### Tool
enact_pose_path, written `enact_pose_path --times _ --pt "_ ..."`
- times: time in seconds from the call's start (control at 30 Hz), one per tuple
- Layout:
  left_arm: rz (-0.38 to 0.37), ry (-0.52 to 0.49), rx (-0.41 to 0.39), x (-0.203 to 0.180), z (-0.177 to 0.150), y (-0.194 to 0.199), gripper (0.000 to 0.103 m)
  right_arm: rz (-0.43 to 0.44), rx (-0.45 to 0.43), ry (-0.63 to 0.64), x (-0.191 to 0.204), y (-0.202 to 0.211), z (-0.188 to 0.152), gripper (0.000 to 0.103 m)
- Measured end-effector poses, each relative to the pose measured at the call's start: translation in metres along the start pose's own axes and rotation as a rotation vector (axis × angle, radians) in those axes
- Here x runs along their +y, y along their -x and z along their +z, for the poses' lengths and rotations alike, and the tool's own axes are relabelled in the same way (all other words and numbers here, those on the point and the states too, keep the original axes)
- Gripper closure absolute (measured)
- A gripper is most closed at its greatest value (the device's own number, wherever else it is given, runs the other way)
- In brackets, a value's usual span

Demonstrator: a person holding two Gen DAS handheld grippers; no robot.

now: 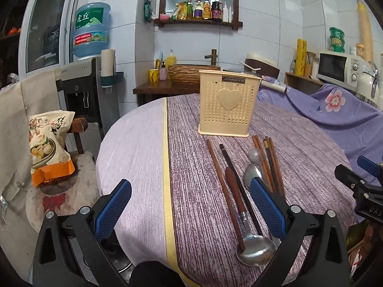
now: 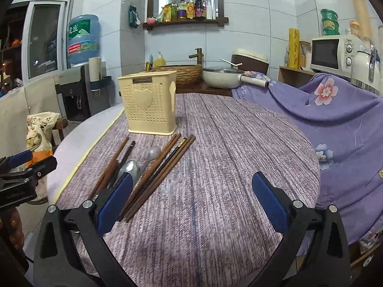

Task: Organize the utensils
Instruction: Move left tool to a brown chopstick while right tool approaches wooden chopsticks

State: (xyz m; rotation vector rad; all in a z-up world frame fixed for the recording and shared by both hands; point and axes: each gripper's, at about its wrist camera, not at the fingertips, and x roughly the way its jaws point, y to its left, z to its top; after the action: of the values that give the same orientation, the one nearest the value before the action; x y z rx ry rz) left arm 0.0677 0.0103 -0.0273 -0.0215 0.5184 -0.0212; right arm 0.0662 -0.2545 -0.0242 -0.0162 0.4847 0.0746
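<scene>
Left gripper [image 1: 191, 210] jaws stood wide apart, nothing between them; blue cross-hatched rubber pads [image 1: 112, 211] on black plastic arms. Right gripper [image 2: 191, 205] likewise wide apart and empty, hovering over bare cloth.

Utensil holder [image 1: 229, 106]: cream plastic box, upright, perforated face with a raised heart and a small nameplate. It stood on the table, just beyond the utensils' far ends.

Utensils lay loose on the cloth in front of it: wooden chopsticks [image 1: 223, 191], dark and reddish-brown, slim square sticks, some singly at left, a bundle [image 2: 158, 174] at right. Metal spoon with brown handle [image 1: 256, 248], bowl shiny and nearest the camera. Two more metal spoons [image 1: 253, 165] between the stick groups, partly behind the left gripper's right pad.

Surface: round table, tablecloth [image 2: 227, 167] purple streaked weave, with a yellow stripe [image 1: 167, 167] and a paler lilac section to the left.

Room: white tiled walls, wooden mirror shelf [image 1: 198, 2] with bottles, water dispenser [image 1: 91, 31], microwave [image 2: 331, 51], purple floral sheet [image 2: 335, 110] draped at right.

Left view only: brown-handled spoon's bowl, full snack bag [image 1: 49, 143] on a chair. Right view only: cream lidded pan [image 2: 223, 76] near a woven basin, holder's side face.
</scene>
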Motion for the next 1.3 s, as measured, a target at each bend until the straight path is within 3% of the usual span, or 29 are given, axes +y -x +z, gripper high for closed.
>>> enact_pose_path --times 0.13,0.47,0.63,0.83,0.97,1.2,1.3 --pt "-0.011 0.01 0.048 0.003 0.009 -0.02 0.006 0.019 0.042 0.013 0.001 -0.02 0.007 0.005" --pt "0.05 0.001 0.146 0.017 0.026 -0.067 0.006 0.118 0.195 -0.039 -0.001 -0.074 0.02 0.005" --pt "0.039 0.025 0.214 0.026 0.028 -0.088 0.006 0.093 0.218 -0.048 -0.005 -0.091 0.034 0.011" --pt "0.023 0.021 0.243 0.024 0.035 -0.105 0.006 0.093 0.296 -0.1 -0.007 -0.128 0.05 0.025" --pt "-0.011 0.02 0.267 0.019 0.039 -0.116 0.009 0.063 0.35 -0.114 -0.007 -0.156 0.052 0.042" --pt "-0.016 -0.004 0.284 0.008 0.04 -0.129 0.012 0.052 0.426 -0.157 -0.006 -0.19 0.054 0.053" --pt "-0.008 -0.018 0.287 0.006 0.041 -0.134 0.013 0.024 0.462 -0.164 -0.008 -0.203 0.052 0.066"
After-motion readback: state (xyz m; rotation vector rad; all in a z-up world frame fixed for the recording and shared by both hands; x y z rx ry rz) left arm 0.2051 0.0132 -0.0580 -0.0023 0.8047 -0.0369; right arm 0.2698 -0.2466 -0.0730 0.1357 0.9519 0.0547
